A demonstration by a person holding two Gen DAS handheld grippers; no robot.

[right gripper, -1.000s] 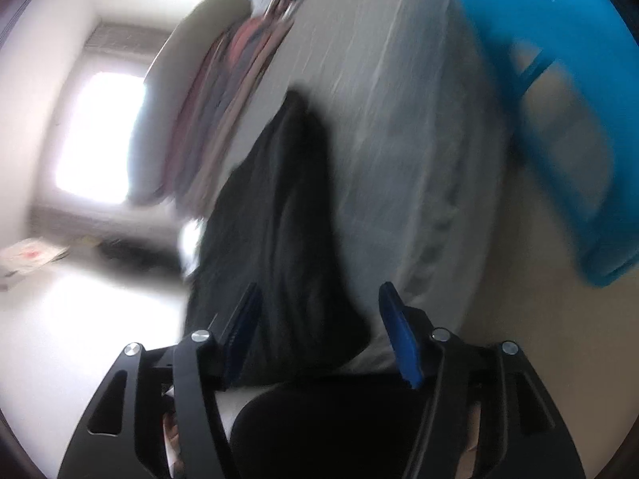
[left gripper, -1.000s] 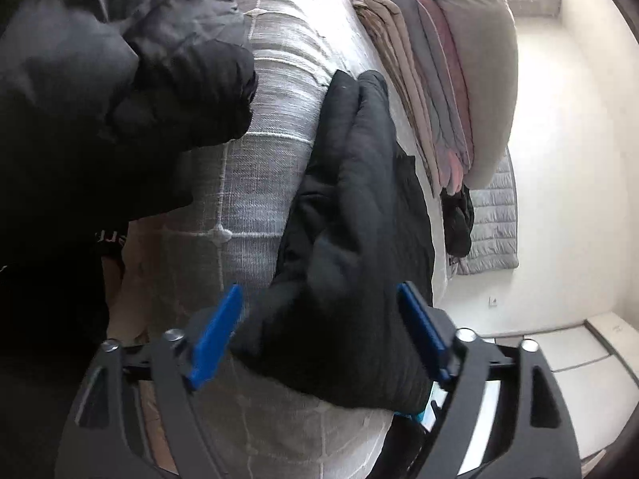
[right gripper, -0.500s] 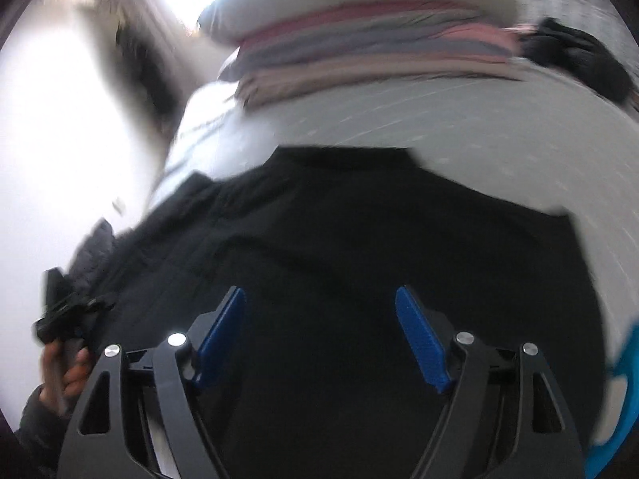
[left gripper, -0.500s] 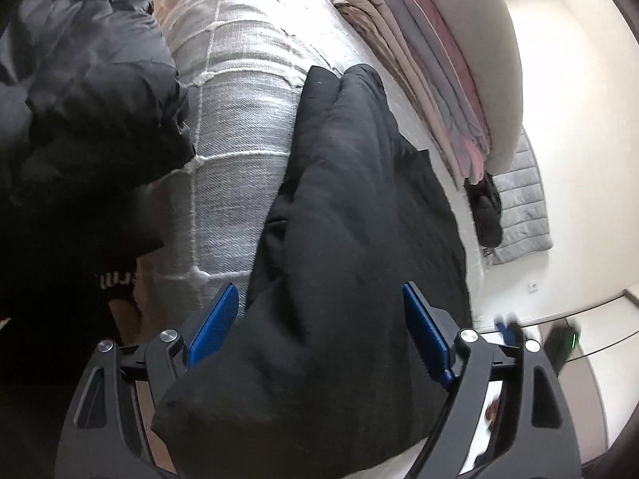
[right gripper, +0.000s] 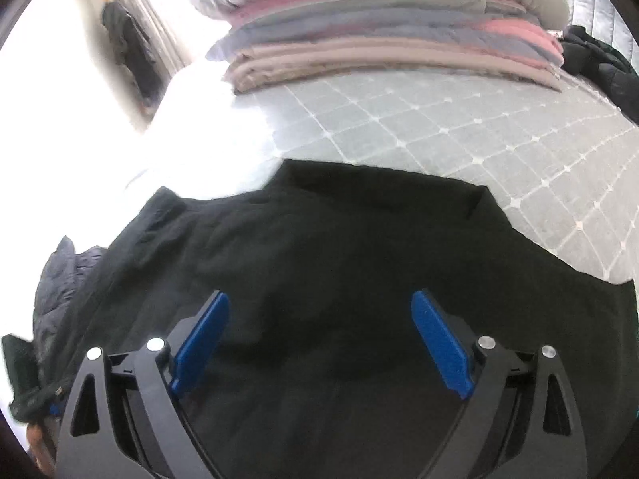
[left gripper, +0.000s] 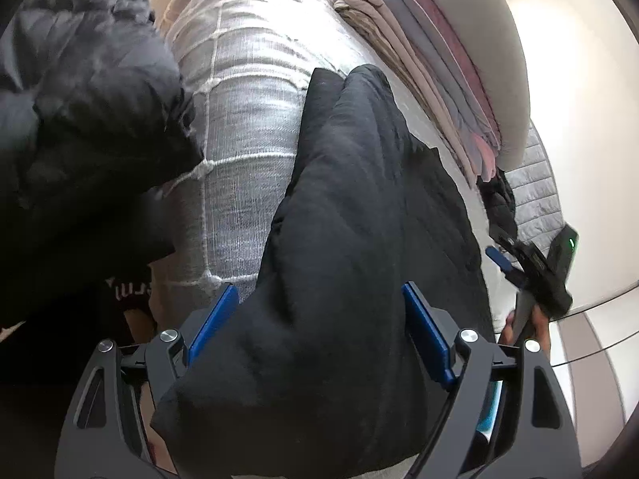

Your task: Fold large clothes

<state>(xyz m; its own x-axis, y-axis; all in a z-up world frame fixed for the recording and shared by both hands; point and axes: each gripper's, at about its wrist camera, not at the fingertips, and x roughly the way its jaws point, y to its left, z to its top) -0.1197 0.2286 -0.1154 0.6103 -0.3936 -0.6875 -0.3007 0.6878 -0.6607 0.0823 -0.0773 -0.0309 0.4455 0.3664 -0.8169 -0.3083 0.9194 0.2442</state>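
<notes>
Black garment lies lengthwise on the bed, running away from my left gripper. Both left and right gripper gape wide over it, gripping nothing.

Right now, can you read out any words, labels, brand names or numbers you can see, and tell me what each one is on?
White lettering on the dark fabric at the lower left of the left wrist view: partly hidden and blurred, too unclear to read.
Black garment on the bed cover: no text visible.
Stack of folded bedding: no text visible.
Both grippers, left and right: no markings readable.
</notes>
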